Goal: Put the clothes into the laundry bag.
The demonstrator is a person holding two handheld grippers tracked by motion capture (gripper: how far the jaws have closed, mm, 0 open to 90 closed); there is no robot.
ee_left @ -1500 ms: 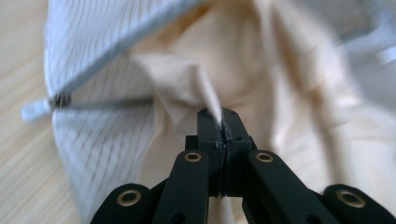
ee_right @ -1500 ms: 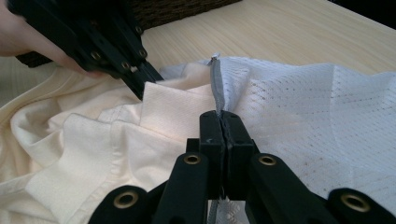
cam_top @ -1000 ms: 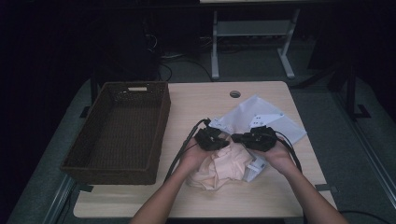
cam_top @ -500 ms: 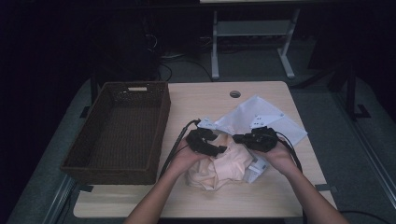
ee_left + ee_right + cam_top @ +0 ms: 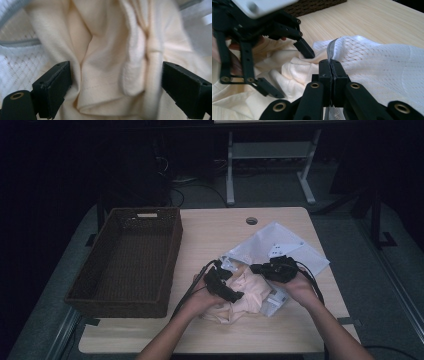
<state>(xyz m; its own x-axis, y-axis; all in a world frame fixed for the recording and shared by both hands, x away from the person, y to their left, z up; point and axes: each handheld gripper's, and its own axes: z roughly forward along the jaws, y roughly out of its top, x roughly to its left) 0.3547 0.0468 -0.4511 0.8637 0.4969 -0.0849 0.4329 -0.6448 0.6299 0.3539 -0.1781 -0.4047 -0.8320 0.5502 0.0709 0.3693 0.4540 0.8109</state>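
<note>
My left gripper [image 5: 113, 82] has just been opening, jaws wide astride the cream cloth [image 5: 105, 62]; my right gripper [image 5: 332, 65] clenches the mesh bag's [image 5: 372, 62] edge.

A crumpled cream cotton garment [image 5: 245, 292] lies bunched on the table's near edge, half inside a white mesh laundry bag [image 5: 280, 247] with a grey zipper edge, which sprawls flat just behind it.
</note>
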